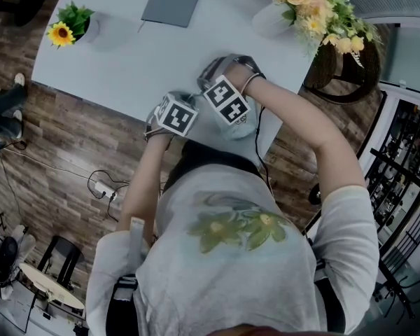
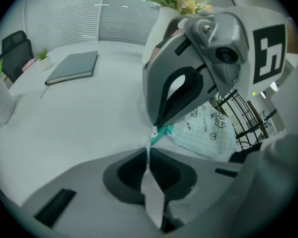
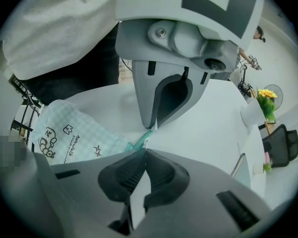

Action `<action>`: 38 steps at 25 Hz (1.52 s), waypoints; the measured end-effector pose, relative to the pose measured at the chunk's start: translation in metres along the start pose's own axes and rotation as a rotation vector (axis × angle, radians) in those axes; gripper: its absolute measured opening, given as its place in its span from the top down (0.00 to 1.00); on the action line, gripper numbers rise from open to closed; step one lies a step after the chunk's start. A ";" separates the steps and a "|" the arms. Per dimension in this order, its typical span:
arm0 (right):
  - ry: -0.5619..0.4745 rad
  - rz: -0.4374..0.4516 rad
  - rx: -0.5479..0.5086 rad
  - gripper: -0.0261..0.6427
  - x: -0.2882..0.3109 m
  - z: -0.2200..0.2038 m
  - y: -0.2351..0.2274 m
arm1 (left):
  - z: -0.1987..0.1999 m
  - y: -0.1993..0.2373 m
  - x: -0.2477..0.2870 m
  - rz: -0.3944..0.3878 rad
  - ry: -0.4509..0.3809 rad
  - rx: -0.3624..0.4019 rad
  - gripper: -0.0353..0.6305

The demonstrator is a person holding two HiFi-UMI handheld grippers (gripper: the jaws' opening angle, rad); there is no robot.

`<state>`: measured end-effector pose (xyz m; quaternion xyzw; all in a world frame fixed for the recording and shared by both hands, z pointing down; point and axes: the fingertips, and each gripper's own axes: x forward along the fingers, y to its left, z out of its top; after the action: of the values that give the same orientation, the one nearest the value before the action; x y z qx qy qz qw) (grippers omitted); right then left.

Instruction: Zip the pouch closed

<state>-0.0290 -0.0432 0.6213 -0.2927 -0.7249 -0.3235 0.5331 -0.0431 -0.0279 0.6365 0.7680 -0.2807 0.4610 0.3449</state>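
A pale green checked pouch (image 2: pixel 203 130) (image 3: pixel 72 133) with a teal zipper (image 3: pixel 136 143) lies on the white table (image 1: pixel 126 61), close to its near edge. Both grippers meet at one end of the zipper, pointing steeply down. My left gripper (image 2: pixel 148 155) is shut on the thin pale end of the zipper tape. My right gripper (image 3: pixel 141 151) is shut, and the small white zipper pull (image 2: pixel 151 135) sits right at its tips. In the head view the two marker cubes (image 1: pixel 176 114) (image 1: pixel 227 100) hide the pouch and the jaws.
A grey closed notebook (image 1: pixel 173 0) lies at the table's far side. A small sunflower pot (image 1: pixel 70 26) stands at the far left and a vase of flowers (image 1: pixel 315 5) at the far right. A wicker chair (image 1: pixel 343 68) and a black rack (image 1: pixel 406 159) stand to the right.
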 end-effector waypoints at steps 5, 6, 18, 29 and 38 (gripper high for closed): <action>0.033 0.001 -0.032 0.94 0.001 -0.004 0.000 | 0.000 -0.001 0.000 0.000 0.000 0.000 0.91; 0.042 0.001 -0.034 0.94 0.001 -0.007 0.000 | 0.000 0.000 0.000 -0.001 0.000 -0.001 0.91; 0.020 -0.016 0.060 0.94 -0.003 -0.020 0.003 | -0.001 0.000 0.000 -0.003 0.004 0.003 0.91; 0.056 0.013 -0.008 0.94 -0.003 -0.021 0.006 | -0.001 0.000 0.000 -0.002 0.007 0.004 0.91; 0.029 0.009 0.076 0.94 -0.006 -0.024 0.008 | 0.000 0.000 0.000 -0.004 0.008 0.002 0.91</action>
<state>-0.0070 -0.0578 0.6218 -0.2706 -0.7274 -0.2977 0.5559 -0.0428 -0.0277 0.6368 0.7670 -0.2772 0.4639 0.3461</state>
